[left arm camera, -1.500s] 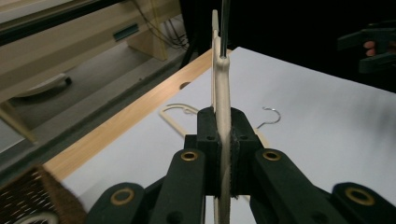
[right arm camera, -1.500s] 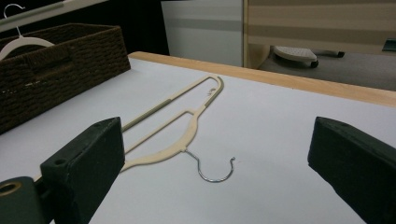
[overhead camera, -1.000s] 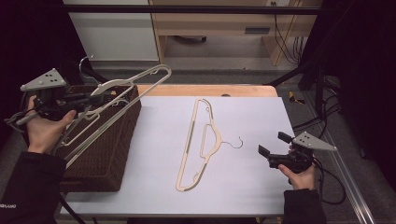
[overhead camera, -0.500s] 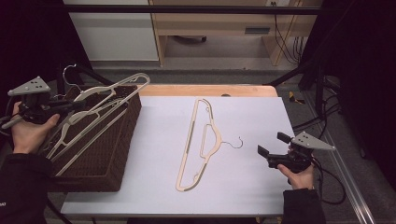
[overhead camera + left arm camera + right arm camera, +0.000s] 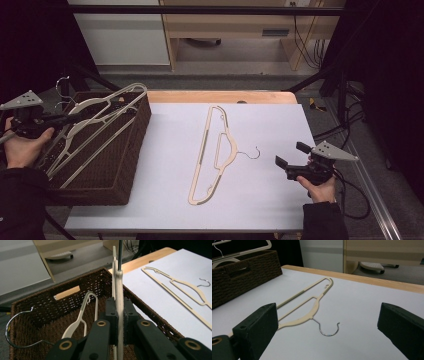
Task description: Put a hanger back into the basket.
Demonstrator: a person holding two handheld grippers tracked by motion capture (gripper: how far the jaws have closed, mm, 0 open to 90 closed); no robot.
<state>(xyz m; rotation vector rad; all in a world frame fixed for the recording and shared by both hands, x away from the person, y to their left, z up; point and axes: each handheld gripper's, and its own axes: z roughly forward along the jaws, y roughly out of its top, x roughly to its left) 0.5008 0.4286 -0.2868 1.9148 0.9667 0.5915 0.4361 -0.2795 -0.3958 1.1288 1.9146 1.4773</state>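
Observation:
My left gripper [image 5: 67, 119] is at the left edge of a brown wicker basket [image 5: 141, 131] and is shut on a cream hanger [image 5: 107, 102] that slants over the basket's open top. In the left gripper view the jaws [image 5: 119, 312] pinch that hanger [image 5: 119, 285] edge-on. Below it a second cream hanger [image 5: 79, 321] with a wire hook [image 5: 10, 326] lies inside the basket [image 5: 37, 307]. Another cream hanger [image 5: 215, 150] lies flat on the white table top, its hook toward my right gripper [image 5: 291, 154]. That gripper [image 5: 328, 315] is open, low over the table, just short of the hook [image 5: 329, 331].
The white table top [image 5: 270, 125] has a wooden strip [image 5: 225, 96] along its far edge. Behind it stand a wooden bench and a pale cabinet on the floor. Cables hang at the far right, and a metal rail [image 5: 372, 195] runs along the table's right side.
My left gripper has moved left and slightly down, carrying the held hanger further over the basket. The right gripper and the hanger on the table have not moved.

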